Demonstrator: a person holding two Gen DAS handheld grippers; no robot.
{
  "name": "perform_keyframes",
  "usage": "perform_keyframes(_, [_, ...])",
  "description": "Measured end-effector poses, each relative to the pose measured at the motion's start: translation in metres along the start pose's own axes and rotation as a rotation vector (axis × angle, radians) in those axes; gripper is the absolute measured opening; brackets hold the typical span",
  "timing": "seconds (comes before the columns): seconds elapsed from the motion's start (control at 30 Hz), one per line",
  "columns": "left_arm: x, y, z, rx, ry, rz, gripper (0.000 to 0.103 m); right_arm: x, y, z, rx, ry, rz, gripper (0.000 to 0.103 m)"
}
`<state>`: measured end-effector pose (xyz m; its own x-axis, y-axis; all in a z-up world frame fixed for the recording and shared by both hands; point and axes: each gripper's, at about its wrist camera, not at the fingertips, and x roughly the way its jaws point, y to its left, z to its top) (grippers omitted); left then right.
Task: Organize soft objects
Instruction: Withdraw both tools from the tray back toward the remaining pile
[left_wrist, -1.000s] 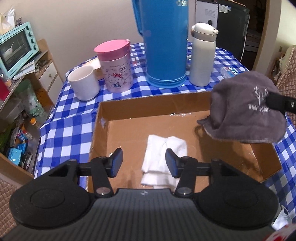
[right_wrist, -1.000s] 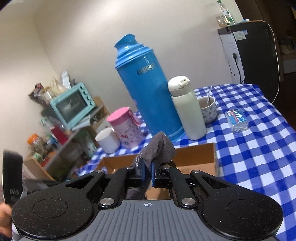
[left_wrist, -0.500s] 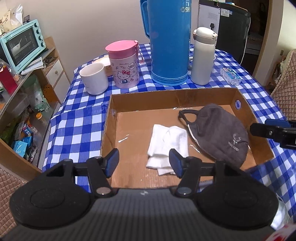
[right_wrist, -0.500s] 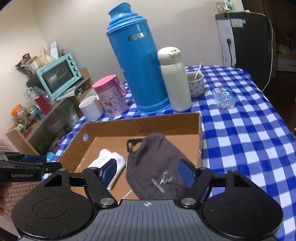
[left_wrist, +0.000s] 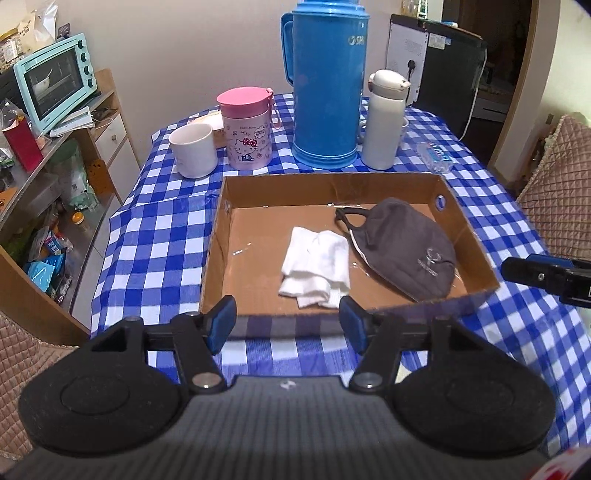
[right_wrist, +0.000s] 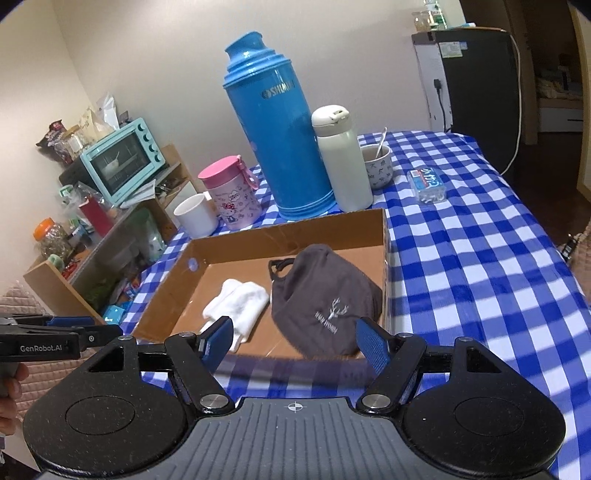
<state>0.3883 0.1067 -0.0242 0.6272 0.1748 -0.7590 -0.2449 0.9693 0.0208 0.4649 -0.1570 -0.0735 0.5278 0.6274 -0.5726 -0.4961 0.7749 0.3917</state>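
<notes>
A shallow cardboard box sits on the blue checked tablecloth. Inside it lie a folded white cloth and, to its right, a dark grey cap with a deer logo. My left gripper is open and empty, just in front of the box's near wall. My right gripper is open and empty, also in front of the box, near the cap. Its fingers show at the right edge of the left wrist view.
Behind the box stand a white mug, a pink Hello Kitty cup, a tall blue thermos, a white bottle, a small cup with a spoon and a tissue pack. Cluttered shelves with a mint oven stand left.
My right gripper opened and let the grey cap drop into the box, then pulled back. Both grippers have backed away from the box toward its near side.
</notes>
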Motion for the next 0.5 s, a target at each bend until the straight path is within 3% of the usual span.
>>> perform_keyframes(0.5, [-0.072, 0.025, -0.048, 0.042, -0.043, -0.092, 0.059, -0.083, 0.054, -0.052, 0.059, -0.055, -0.068, 0.073])
